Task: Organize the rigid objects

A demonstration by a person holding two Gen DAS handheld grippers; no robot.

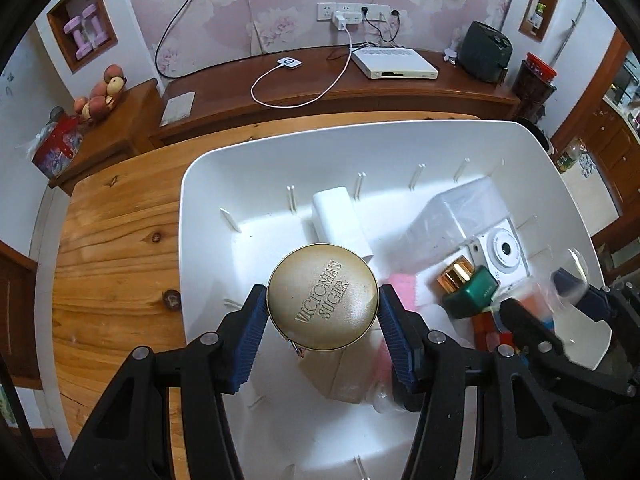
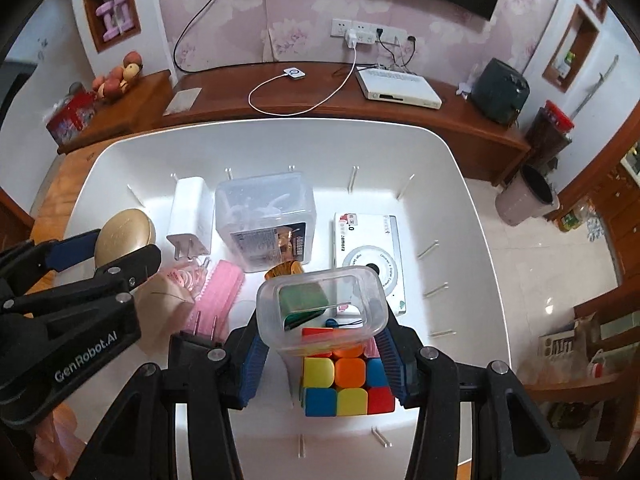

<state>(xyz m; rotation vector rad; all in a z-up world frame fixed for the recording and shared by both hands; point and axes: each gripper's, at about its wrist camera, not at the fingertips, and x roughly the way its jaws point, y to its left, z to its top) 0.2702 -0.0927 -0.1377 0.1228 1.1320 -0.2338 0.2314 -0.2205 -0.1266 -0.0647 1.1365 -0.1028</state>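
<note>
Over the smooth white bin (image 2: 472,184), left tongs (image 1: 322,312) clamp a round gold tin (image 1: 323,297); right tongs (image 2: 324,344) grip a clear plastic box (image 2: 322,312).

Beyond the table we are seeing a long wooden cabinet (image 1: 320,92) carrying a white set-top box (image 1: 394,63) and a charger pad (image 1: 291,63). Far left, fruit (image 2: 118,76) is sitting; far right, a bin (image 2: 526,196) is standing on the floor.

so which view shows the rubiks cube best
The right wrist view: the rubiks cube sits in the white bin, its coloured squares plain under the clear box held by the right gripper. The left wrist view shows only coloured slivers.
</note>
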